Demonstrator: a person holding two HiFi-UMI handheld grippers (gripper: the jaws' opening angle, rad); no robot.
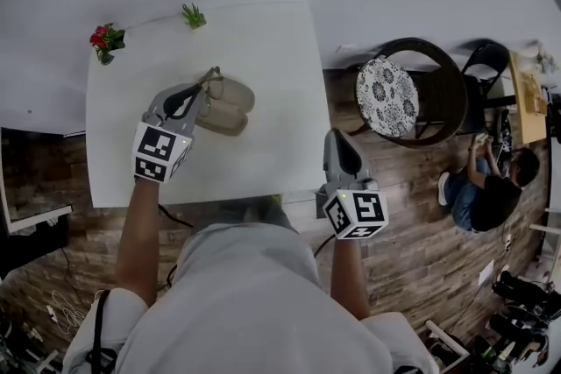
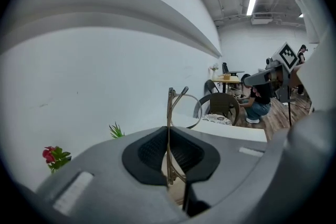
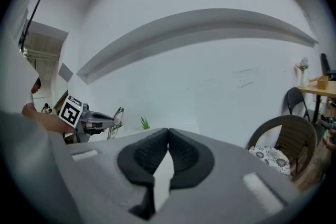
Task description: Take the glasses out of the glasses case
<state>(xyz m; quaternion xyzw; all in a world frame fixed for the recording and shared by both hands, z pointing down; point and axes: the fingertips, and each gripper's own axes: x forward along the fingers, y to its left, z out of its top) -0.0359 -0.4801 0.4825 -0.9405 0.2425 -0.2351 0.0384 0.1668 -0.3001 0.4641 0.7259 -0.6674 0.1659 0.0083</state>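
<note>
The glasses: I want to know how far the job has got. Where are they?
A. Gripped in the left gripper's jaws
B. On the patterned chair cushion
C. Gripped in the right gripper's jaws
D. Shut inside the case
A: the left gripper view shows the glasses pinched by their frame between the jaws of the left gripper, while the right gripper has its jaws together on nothing.

On the white square table (image 1: 272, 127), at its far edge, stood a small red flower plant (image 1: 105, 40) and a small green plant (image 1: 193, 15), well apart. Near the table was a dark round chair (image 1: 441, 76) with a patterned cushion (image 1: 386, 96).
</note>
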